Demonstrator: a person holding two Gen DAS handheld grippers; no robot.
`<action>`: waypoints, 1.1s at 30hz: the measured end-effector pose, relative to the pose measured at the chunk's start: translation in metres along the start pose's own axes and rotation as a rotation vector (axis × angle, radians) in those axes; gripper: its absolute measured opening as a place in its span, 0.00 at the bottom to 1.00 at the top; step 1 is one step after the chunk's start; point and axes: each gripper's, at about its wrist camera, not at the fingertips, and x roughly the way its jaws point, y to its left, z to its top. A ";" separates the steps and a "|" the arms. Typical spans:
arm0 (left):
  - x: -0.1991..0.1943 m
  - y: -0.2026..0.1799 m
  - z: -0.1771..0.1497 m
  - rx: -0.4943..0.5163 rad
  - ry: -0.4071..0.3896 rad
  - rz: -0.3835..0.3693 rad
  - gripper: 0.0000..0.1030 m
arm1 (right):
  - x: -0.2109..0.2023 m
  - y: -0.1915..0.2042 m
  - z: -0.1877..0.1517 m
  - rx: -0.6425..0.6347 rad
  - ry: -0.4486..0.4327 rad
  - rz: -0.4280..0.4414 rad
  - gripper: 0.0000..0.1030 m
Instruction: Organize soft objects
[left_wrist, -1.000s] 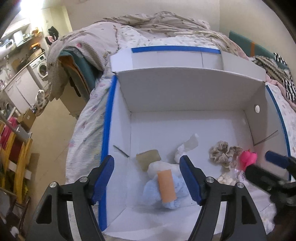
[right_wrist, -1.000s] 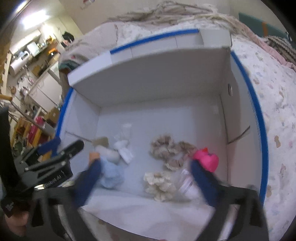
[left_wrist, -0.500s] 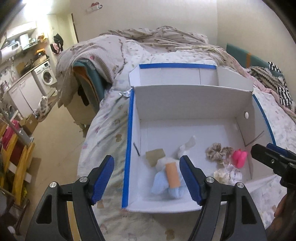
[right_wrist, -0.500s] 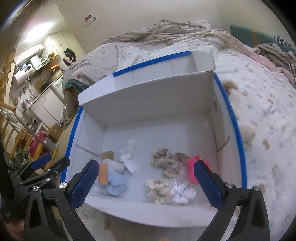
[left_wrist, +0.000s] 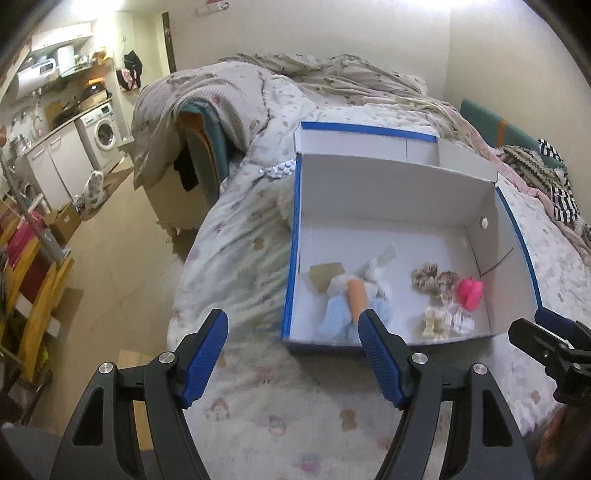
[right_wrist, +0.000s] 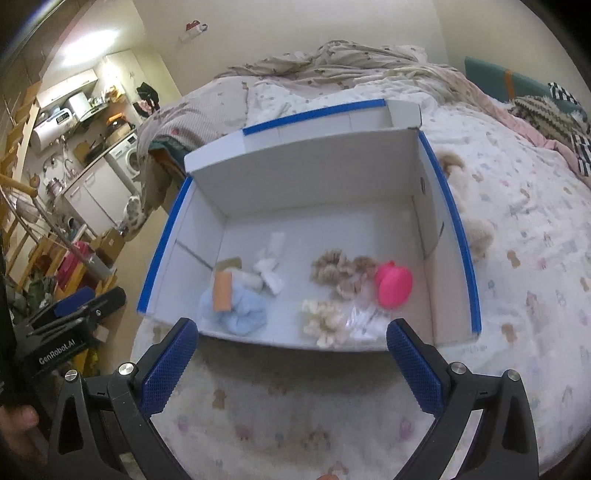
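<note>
A white box with blue-taped edges (left_wrist: 291, 236) (right_wrist: 458, 221) lies open on the bed. Inside lie a light blue cloth with an orange band (left_wrist: 356, 295) (right_wrist: 223, 290), white rolled cloths (right_wrist: 267, 271), beige scrunchies (left_wrist: 434, 278) (right_wrist: 338, 271), a cream scrunchie (right_wrist: 323, 321), a clear packet (right_wrist: 365, 319) and a pink soft item (left_wrist: 469, 291) (right_wrist: 393, 284). My left gripper (left_wrist: 295, 354) is open and empty, in front of the box. My right gripper (right_wrist: 290, 363) is open and empty, also in front of the box.
A patterned white bedspread (right_wrist: 535, 258) covers the bed, with rumpled blankets (left_wrist: 332, 74) at the far end. A beige plush toy (right_wrist: 476, 232) lies right of the box. The floor (left_wrist: 110, 258), washing machine (left_wrist: 103, 133) and wooden frame (left_wrist: 33, 302) are to the left.
Both grippers have pulled back and up from inside the box to in front of it. The objects in the box have not moved.
</note>
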 end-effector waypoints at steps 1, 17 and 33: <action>-0.001 0.001 -0.002 -0.003 0.005 -0.002 0.69 | -0.003 0.001 -0.003 -0.003 0.003 -0.004 1.00; -0.058 0.017 -0.020 -0.008 -0.196 -0.015 0.91 | -0.044 0.031 -0.021 -0.091 -0.184 -0.054 1.00; -0.058 0.005 -0.021 0.003 -0.202 -0.031 1.00 | -0.041 0.037 -0.014 -0.128 -0.247 -0.144 1.00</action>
